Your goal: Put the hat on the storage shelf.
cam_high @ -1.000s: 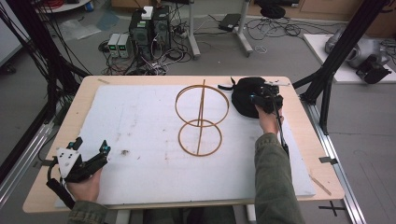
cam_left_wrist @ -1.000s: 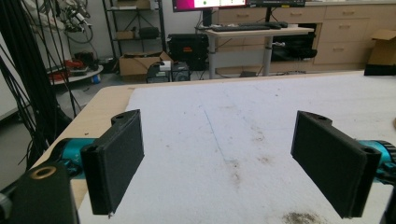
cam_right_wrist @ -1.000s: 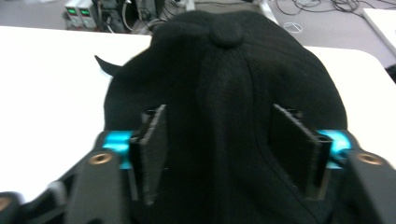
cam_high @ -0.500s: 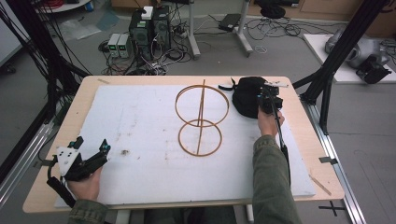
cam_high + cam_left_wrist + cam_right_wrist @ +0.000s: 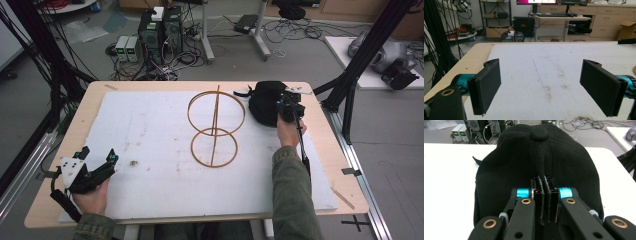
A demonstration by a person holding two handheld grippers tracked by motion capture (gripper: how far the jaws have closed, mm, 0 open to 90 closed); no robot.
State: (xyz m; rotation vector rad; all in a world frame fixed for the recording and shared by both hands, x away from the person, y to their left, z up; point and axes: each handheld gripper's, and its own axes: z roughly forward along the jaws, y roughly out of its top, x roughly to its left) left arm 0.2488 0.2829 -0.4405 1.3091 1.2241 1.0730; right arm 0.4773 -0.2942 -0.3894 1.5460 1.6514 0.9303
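- Black fabric cap w/ top button (image 5: 539,162) sits at upper right of the high view (image 5: 264,102), on the white foam sheet (image 5: 150,130) near the table's far right corner; in the right gripper view it fills centre frame, button up top, a raised fold of cloth running down to the jaws.
- Right gripper (image 5: 544,202) jaws nearly closed, pinching that fold of cap cloth between them; in the high view it's at the cap's right edge (image 5: 291,107), hand just below it.
- Change vs 1.0 s and 0.5 s ago: basically none. Cap same spot, right hand same spot, no lift visible. Reads as grip just settled, cap not yet off the sheet.
- Meaning for the task, my guess: grasp stage done, next is lift/carry of the cap, prob toward the stand. Thin pinch on soft cloth, so cap may sag or slip when raised.
- Brown wire stand of two rings on a centre rod (image 5: 215,127) stands just left of the cap, mid frame, apart from it. Not moved.
- Left gripper (image 5: 97,165) lower left of the high view, well apart from cap and stand, same place as before; jaws spread wide w/ nothing between them in the left gripper view (image 5: 540,86), stained foam under them.
- Light wood table (image 5: 95,97) edge shows round the foam; cables + boxes on floor beyond, top of frame.
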